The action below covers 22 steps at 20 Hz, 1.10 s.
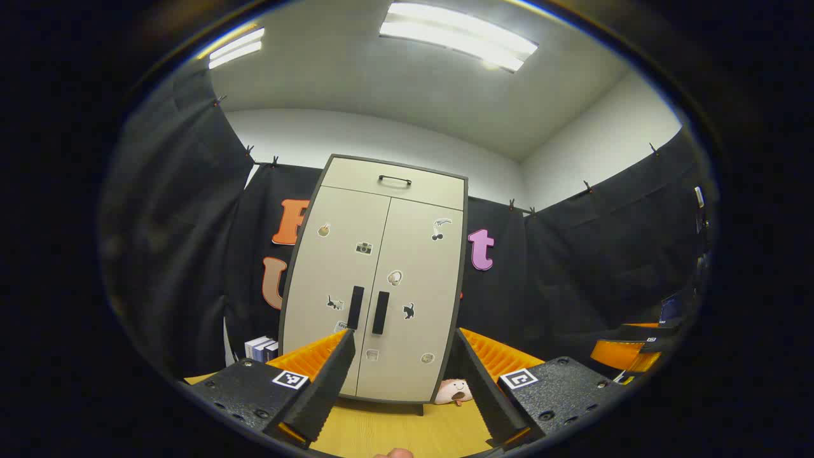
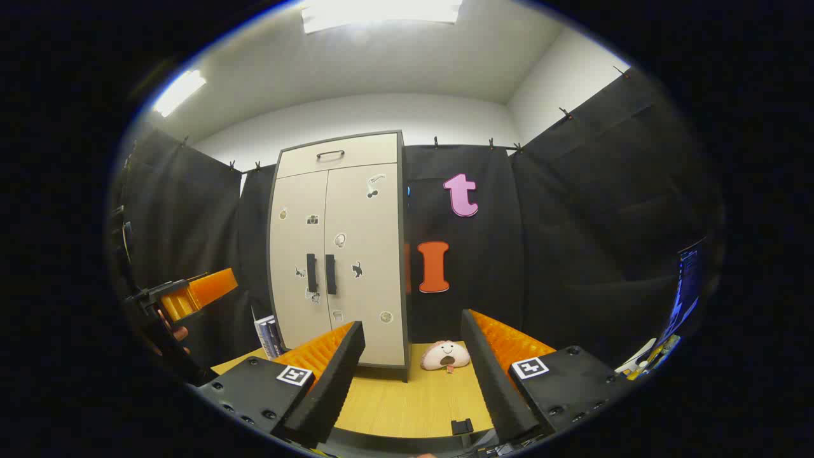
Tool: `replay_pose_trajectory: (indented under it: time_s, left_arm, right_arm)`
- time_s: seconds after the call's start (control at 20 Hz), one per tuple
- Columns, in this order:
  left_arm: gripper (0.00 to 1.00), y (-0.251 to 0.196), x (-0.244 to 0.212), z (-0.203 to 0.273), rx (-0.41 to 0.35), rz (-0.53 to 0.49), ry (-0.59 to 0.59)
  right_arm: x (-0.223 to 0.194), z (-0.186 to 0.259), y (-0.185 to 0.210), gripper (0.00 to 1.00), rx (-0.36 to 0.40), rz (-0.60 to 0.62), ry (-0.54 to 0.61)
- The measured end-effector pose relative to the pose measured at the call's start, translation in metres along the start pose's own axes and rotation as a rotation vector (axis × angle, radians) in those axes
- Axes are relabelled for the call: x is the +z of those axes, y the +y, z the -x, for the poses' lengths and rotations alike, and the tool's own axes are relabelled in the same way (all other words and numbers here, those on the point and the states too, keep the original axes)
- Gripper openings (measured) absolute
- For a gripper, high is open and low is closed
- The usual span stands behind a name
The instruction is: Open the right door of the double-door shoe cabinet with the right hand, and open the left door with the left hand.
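tall beige double-door shoe cabinet (image 1: 375, 280) stood on the wooden counter (image 2: 407, 401), both doors shut | left claw (image 1: 404, 356) spread wide, facing its black handles (image 1: 367, 310) | right claw (image 2: 412, 343) spread too, further back | pink plush toy (image 2: 446, 355) beside the cabinet

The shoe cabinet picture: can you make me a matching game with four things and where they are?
Things:
1. plush toy
2. books
3. drawer handle
4. camera sticker

Places:
A. on the left door
B. at the top of the shoe cabinet
C. on the table, by the cabinet's right bottom corner
D. standing by the cabinet's left bottom corner

Pairs: 1-C, 2-D, 3-B, 4-A
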<state>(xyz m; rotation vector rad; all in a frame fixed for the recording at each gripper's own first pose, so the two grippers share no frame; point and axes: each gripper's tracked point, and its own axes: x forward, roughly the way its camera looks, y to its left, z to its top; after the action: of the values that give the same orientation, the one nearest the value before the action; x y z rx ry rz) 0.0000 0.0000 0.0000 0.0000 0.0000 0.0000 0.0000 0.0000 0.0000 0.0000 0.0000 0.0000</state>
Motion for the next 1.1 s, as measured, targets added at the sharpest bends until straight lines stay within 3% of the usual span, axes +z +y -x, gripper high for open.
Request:
replay_pose_trajectory:
  time_s: [0.15,0.2,0.4,0.45,1.1]
  left_arm:
    - [0.94,-0.001,-0.003,-0.001,-0.015,0.024,0.028]
    - [0.94,-0.001,-0.004,-0.002,-0.017,0.031,0.034]
    - [0.94,0.000,-0.007,-0.003,-0.010,0.025,0.045]
    - [0.94,0.000,-0.008,-0.003,-0.011,0.018,0.049]
    - [0.94,0.004,-0.008,-0.004,-0.004,-0.016,0.054]
  right_arm:
    - [-0.007,-0.010,0.006,0.92,0.014,-0.043,0.012]
    - [-0.008,-0.012,0.006,1.00,0.019,-0.058,0.015]
    - [-0.005,-0.012,-0.007,0.92,-0.009,-0.052,0.001]
    - [-0.005,-0.012,-0.011,0.98,-0.021,-0.040,-0.002]
    - [0.005,0.003,-0.032,0.98,-0.062,-0.040,-0.020]
